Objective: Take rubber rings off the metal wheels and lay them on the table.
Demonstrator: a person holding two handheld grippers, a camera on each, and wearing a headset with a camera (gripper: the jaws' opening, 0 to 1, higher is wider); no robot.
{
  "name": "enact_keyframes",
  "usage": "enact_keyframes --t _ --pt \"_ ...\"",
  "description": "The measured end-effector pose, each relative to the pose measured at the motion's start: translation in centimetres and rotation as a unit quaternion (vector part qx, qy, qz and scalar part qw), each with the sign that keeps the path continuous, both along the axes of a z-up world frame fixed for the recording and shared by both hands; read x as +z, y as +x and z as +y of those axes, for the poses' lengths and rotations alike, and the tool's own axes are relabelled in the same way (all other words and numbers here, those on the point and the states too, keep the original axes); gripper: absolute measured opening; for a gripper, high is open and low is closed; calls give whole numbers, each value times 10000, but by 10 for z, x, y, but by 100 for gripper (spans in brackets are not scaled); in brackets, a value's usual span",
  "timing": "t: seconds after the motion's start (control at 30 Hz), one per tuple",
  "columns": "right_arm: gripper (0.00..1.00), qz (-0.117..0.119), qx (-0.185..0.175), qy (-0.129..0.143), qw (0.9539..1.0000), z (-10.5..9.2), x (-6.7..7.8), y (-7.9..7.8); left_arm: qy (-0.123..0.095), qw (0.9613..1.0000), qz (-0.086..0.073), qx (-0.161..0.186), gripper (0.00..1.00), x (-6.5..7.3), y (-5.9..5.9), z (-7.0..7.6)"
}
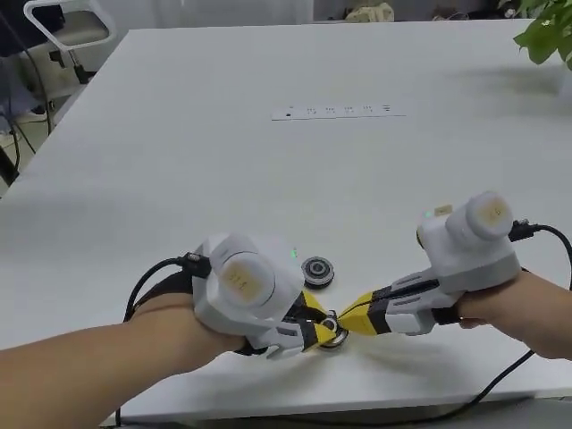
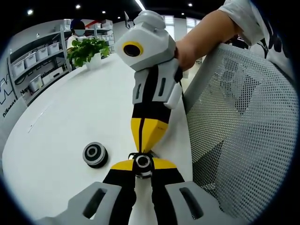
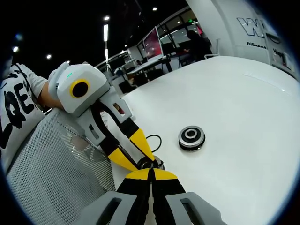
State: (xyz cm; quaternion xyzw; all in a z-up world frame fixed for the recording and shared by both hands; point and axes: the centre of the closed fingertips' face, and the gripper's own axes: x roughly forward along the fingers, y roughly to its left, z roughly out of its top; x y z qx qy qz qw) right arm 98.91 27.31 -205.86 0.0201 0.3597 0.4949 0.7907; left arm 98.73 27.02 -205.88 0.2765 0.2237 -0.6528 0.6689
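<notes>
My left gripper is shut on a small metal wheel just above the table's near edge. In the left gripper view the wheel sits between my yellow jaw tips. My right gripper meets it from the right, its jaws pressed together on the black rubber ring at the wheel's rim. From the right gripper view, the shut tips touch the wheel. A second wheel with its black ring lies flat on the table behind them, untouched.
The white table is bare around the grippers. A flat strip with markings lies farther back. Plant leaves overhang the far right corner. A mesh chair stands by the near edge. A cable trails off the right gripper.
</notes>
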Motion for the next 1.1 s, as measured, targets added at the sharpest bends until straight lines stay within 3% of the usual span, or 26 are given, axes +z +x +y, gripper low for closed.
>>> enact_keyframes --t 0.73,0.9,1.1 --pt "0 -160 209 97 9996 8 5 -3 0 10000 3 8 8 0 0 0" --pt "0 -204 156 207 9995 8 11 1 -23 10000 6 5 8 0 0 0" --pt "0 -231 152 160 9995 5 9 1 -42 10000 34 4 8 0 0 0"
